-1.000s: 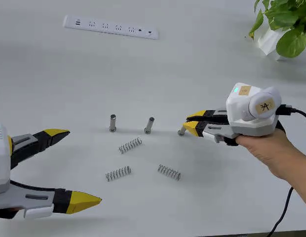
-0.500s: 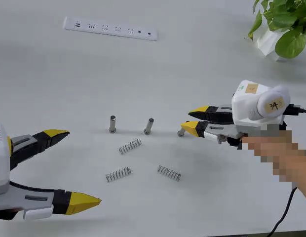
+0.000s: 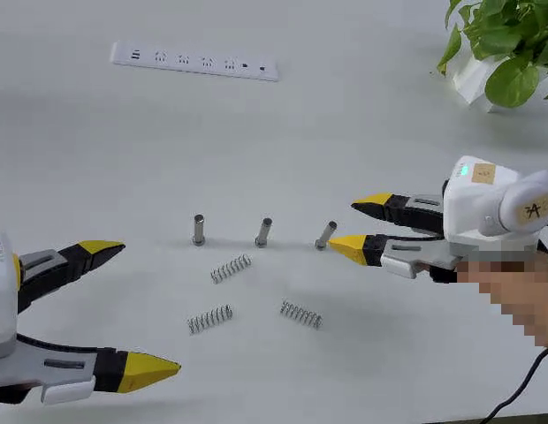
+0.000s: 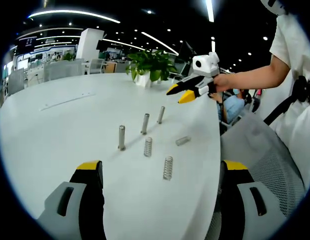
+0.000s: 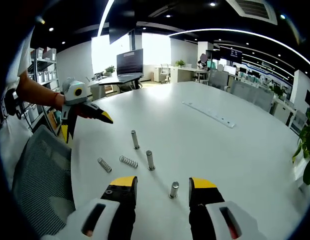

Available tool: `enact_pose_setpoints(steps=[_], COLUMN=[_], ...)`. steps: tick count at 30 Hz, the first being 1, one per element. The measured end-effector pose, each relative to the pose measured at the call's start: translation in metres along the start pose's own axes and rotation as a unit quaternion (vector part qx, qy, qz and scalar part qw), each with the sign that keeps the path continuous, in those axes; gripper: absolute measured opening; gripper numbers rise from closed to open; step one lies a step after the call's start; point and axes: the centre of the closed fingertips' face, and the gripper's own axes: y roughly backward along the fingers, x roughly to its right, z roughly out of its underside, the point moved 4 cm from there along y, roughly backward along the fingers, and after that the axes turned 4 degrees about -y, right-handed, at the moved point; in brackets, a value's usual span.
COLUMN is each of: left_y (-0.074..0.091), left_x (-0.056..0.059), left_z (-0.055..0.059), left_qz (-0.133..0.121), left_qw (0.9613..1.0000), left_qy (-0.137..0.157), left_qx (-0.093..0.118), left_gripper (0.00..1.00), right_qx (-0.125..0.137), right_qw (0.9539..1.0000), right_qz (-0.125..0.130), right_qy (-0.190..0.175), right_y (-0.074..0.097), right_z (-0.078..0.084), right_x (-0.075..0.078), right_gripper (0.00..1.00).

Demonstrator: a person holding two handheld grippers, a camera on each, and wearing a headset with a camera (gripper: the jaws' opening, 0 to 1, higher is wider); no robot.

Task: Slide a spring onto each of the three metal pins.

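Three short metal pins stand in a row on the white table: left pin [image 3: 199,229], middle pin [image 3: 263,232], right pin [image 3: 325,235]. In front of them lie three loose springs [image 3: 231,268], [image 3: 209,319], [image 3: 300,314]. My right gripper [image 3: 343,223] is open, its yellow tips just right of the right pin and not touching it. In the right gripper view that pin [image 5: 173,189] stands between the tips of my open right gripper [image 5: 162,182]. My left gripper [image 3: 150,306] is wide open at the near left, holding nothing; its own view faces the pins [image 4: 145,123] and springs [image 4: 168,167].
A white power strip [image 3: 194,62] lies at the far side of the table. A potted plant [image 3: 499,44] stands at the far right corner. The table's front edge runs close below both grippers. A mesh chair [image 5: 40,175] stands beside the table.
My right gripper has drawn back to the right from the right pin, and its jaws have spread wider. That pin now shows in full. The left gripper has barely moved.
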Motion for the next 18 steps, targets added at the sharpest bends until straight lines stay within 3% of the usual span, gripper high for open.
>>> enact_pose_setpoints(steps=[7,18], left_y=[0.0,0.002], left_x=[0.001,0.003], left_z=[-0.001,-0.002], left_qz=[0.002,0.002], left_qw=[1.0,0.9999], left_qy=[-0.005,-0.01], left_qx=[-0.002,-0.009], left_gripper=[0.97,0.97], right_qx=[0.014,0.009], right_qw=[0.9997,0.9989], right_qz=[-0.018,-0.044], right_qy=[0.009,0.016], right_y=[0.017,0.04], right_z=[0.01,0.028], right_x=[-0.011,-0.025], right_gripper=[0.57,0.82])
